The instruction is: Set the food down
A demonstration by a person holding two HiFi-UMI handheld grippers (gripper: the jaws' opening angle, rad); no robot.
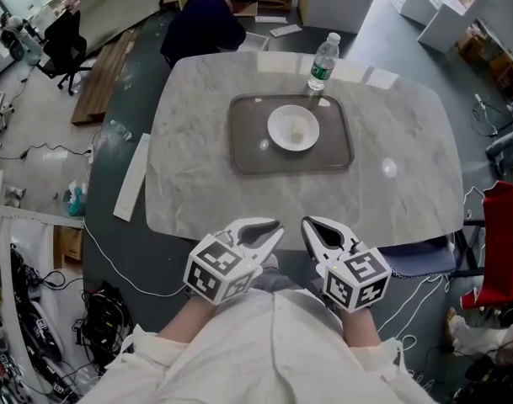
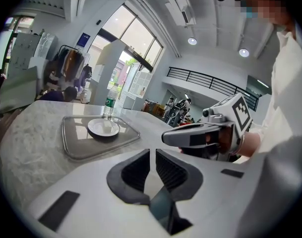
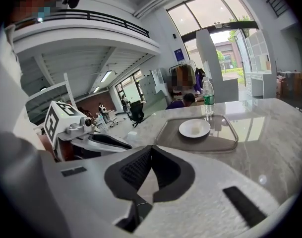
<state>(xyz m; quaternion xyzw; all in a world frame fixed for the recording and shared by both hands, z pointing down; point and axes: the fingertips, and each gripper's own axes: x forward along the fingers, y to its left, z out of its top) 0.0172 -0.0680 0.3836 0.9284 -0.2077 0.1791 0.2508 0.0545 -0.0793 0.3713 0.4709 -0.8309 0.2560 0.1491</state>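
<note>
Food (image 1: 296, 130), a small pale piece lying on a white plate (image 1: 277, 121), is shown with the scene read from the near edge outward. Nearest, in front of the person's body and just short of the table's near edge, the left gripper (image 1: 269, 228) and the right gripper (image 1: 311, 224) sit side by side, well apart from the food. The left gripper's ribbed pads are drawn together to a thin slit with nothing in it. The right gripper's pads meet at their tips and likewise carry nothing. Beyond them the marble table (image 1: 408, 141) runs bare up to a shallow grey tray (image 1: 248, 154). The plate sits inside the tray, toward its far side, with the food near the plate's centre. A clear bottle (image 1: 323, 61) stands upright just past the tray's far rim. The piece looks light and probably soft, so it would likely deform under a hard pinch. The plate appears rigid, glossy and breakable, and its raised rim seems the safer place to take hold. The food's exact kind is too small to tell.
</note>
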